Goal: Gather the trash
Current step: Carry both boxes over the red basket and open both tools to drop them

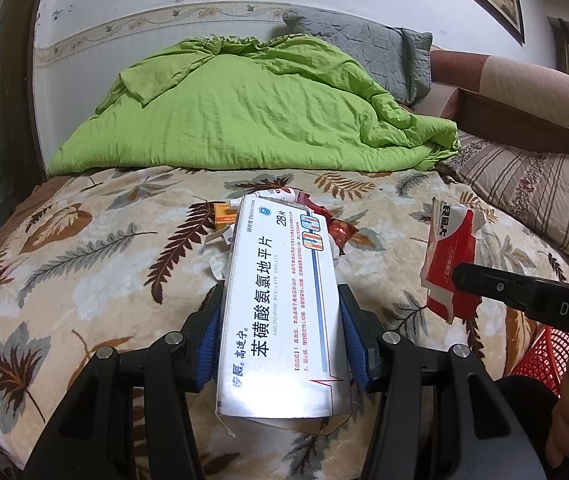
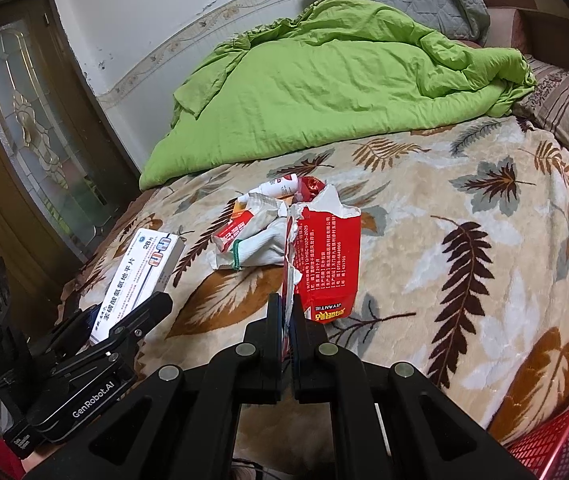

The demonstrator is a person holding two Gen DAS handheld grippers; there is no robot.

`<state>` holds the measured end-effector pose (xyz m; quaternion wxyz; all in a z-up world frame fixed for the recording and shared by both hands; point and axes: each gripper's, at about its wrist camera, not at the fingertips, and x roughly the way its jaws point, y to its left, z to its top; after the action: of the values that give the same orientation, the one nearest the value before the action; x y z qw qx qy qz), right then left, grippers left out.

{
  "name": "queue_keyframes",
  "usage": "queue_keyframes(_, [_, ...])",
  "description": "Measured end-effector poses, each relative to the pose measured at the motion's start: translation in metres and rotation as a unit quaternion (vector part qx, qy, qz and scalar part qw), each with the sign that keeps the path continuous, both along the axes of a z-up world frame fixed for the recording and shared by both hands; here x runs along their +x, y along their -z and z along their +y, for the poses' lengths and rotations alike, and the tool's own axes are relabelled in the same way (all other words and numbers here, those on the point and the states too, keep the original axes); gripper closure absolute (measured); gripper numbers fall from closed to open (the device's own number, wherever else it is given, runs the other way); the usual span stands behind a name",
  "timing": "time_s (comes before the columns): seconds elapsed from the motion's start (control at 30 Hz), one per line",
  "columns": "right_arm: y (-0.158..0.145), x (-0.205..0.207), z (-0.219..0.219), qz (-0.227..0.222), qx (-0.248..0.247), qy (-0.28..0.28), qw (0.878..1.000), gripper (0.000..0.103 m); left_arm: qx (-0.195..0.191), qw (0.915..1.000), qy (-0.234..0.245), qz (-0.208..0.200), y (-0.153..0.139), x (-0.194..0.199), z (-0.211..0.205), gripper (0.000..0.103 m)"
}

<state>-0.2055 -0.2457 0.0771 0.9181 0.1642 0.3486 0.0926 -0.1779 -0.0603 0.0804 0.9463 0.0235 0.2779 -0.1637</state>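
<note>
Left gripper [image 1: 280,320]: blue pads clamped on the sides of a white medicine box [image 1: 280,304], held above the leaf-print blanket [image 1: 84,280].
Trash pile [image 2: 260,228]: middle of the bed, far from both grippers; crumpled wrappers, a small white bottle [image 2: 280,185], a white glove [image 2: 262,246].
Right gripper [image 2: 288,312]: fingers pinched tight on the torn edge of a red carton [image 2: 330,264], lifted upright.
Red basket [image 2: 564,436]: near right corner, beside the bed.
Green quilt [image 2: 324,80]: far side.
</note>
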Motion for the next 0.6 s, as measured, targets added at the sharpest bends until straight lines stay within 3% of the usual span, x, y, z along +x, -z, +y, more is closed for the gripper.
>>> queue_keyframes(0.2, [-0.008, -0.014, -0.013, 0.006, 0.029, 0.003, 1.0, 0.099, -0.027, 0.9985, 0.047, 0.001, -0.014, -0.011, -0.006, 0.052])
queue_keyframes(0.37, [-0.031, -0.048, -0.056, -0.006, 0.056, 0.038, 0.998, 0.099, -0.045, 0.993, 0.109, 0.007, -0.029, -0.027, -0.03, 0.052])
queue_keyframes(0.5, [-0.048, -0.089, -0.102, -0.014, 0.055, 0.086, 0.995, 0.099, -0.062, 0.9818, 0.177, 0.028, -0.041, -0.038, -0.064, 0.052])
queue_keyframes(0.6, [-0.054, -0.126, -0.139, -0.008, 0.051, 0.132, 0.99, 0.099, -0.072, 0.9664, 0.242, 0.048, -0.047, -0.051, -0.102, 0.052])
